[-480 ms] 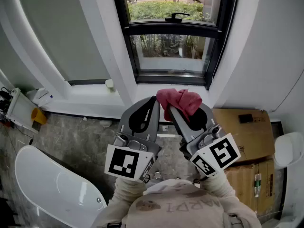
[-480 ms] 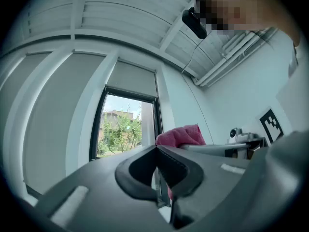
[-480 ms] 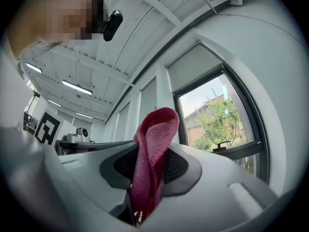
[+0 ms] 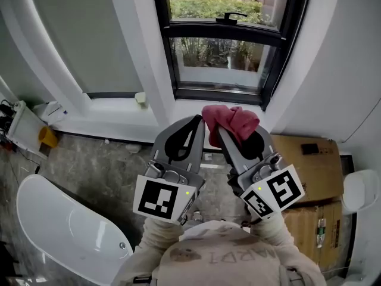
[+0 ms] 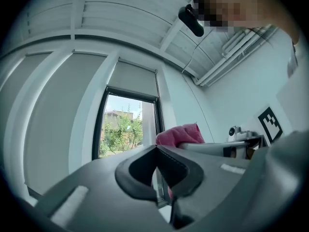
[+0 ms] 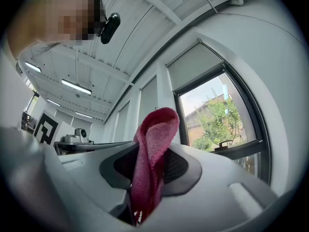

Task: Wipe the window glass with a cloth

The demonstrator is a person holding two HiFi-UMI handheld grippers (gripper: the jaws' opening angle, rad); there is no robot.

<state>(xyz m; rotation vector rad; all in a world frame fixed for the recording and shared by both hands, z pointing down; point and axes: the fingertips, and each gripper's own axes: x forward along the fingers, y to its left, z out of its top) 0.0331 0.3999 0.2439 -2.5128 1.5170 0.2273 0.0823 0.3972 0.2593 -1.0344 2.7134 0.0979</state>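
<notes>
Right gripper clamps cloth, left gripper closed, empty (just tagging along). Tip: reach glass, press fold flat, overlap strokes.

The cloth is pink, the window frame black, the floor mottled grey.

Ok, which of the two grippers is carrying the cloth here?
The right gripper: its jaws are shut on the pink cloth, which sticks up between them. The left gripper beside it has its jaws closed on nothing.
</notes>
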